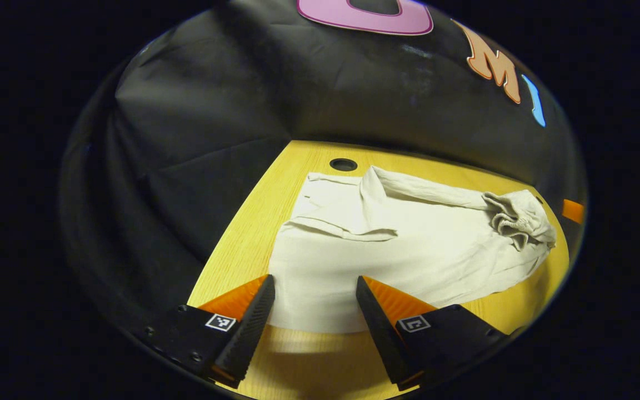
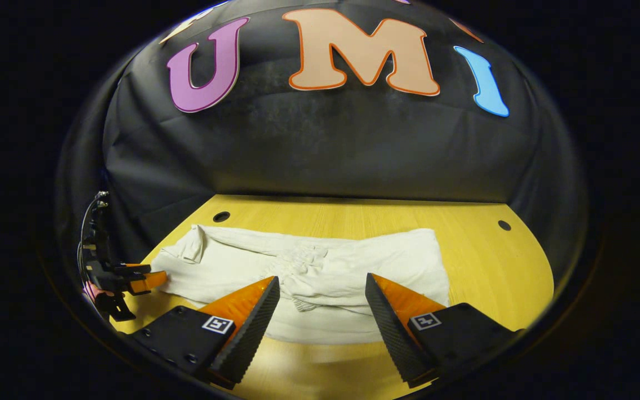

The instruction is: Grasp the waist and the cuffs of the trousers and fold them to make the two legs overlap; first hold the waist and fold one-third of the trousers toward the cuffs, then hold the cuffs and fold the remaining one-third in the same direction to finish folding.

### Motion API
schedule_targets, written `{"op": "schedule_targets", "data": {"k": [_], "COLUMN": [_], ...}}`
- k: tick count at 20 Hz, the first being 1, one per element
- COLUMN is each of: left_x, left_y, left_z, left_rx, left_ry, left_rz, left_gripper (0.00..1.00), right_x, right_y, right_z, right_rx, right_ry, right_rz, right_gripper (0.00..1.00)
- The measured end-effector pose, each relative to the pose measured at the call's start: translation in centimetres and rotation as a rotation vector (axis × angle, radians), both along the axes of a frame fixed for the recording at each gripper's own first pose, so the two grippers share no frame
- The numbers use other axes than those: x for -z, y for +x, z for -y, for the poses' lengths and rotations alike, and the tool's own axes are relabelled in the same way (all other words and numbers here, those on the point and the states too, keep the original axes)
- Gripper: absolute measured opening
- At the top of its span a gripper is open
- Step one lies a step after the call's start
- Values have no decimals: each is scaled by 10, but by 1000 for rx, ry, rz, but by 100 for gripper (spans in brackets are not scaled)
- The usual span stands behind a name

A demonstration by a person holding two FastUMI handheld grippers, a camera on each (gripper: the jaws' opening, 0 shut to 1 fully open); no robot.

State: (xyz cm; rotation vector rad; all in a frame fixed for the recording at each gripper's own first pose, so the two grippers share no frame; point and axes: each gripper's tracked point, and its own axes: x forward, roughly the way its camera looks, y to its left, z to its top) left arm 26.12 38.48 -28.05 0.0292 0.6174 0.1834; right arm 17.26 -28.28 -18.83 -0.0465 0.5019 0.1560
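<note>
White trousers lie crumpled on the wooden table. Their gathered elastic waist is bunched up at the far right of the left gripper view. My left gripper is open over the near end of the cloth, with nothing between its fingers. In the right gripper view the trousers stretch across the table, and the gathered waist sits near their middle. My right gripper is open just above that part, gripping nothing. The left gripper also appears far off at the trousers' left end.
The black cloth wall closes the table at the back and left. Round holes pierce the tabletop near its back edge. Bare wood lies right of the trousers.
</note>
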Motion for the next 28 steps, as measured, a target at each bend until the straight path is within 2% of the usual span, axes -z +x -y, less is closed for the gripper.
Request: {"op": "schedule_targets", "data": {"k": [2,4,6,7,8,9,10,12,13,14,16,18,19,21,22,23,24,25,26,28], "left_x": [3,1,1,3,3,2,1,0,-1,-6,-16,-32,-40,-59,-68,-75,-81,-86,-93,-105], "left_y": [2,9,16,18,17,19,21,21,22,24,28,30,32,35,37,38,39,41,43,49], "left_z": [2,9,16,17,19,21,23,26,26,28,35,45,49,66,75,85,96,109,123,148], "left_rx": [19,44,39,27,24,30,34,30,26,27,30,37,30,36,45,58,71,86,101,125], "left_ry": [8,0,-20,-17,-15,-17,-26,-37,-35,-34,-45,-68,-80,-126,-136,-140,-146,-156,-168,-185], "left_rz": [-12,3,21,27,22,25,34,38,42,55,83,114,133,178,196,209,217,227,237,258], "left_gripper": [89,75,25,7,2,0,0,0,0,0,0,0,0,0,0,0,0,0,0,0], "right_x": [-1,-5,-8,-8,-9,-11,-14,-19,-21,-24,-28,-31,-32,-36,-38,-40,-42,-44,-46,-50], "right_y": [-5,-11,-18,-19,-22,-24,-26,-27,-28,-30,-30,-32,-34,-35,-36,-38,-40,-39,-41,-45], "right_z": [4,10,18,23,28,33,38,45,50,53,60,69,73,80,85,90,95,99,105,119], "right_rx": [15,28,32,34,35,39,43,56,64,71,85,97,102,111,114,116,118,119,121,122], "right_ry": [33,49,34,23,15,5,-3,-5,-2,6,11,11,17,26,26,28,30,32,32,31], "right_rz": [-9,-5,0,1,1,4,9,21,23,22,33,39,38,45,48,50,53,56,59,68], "right_gripper": [97,96,92,92,92,92,97,97,92,97,92,92,97,97,92,92,97,97,92,92]}}
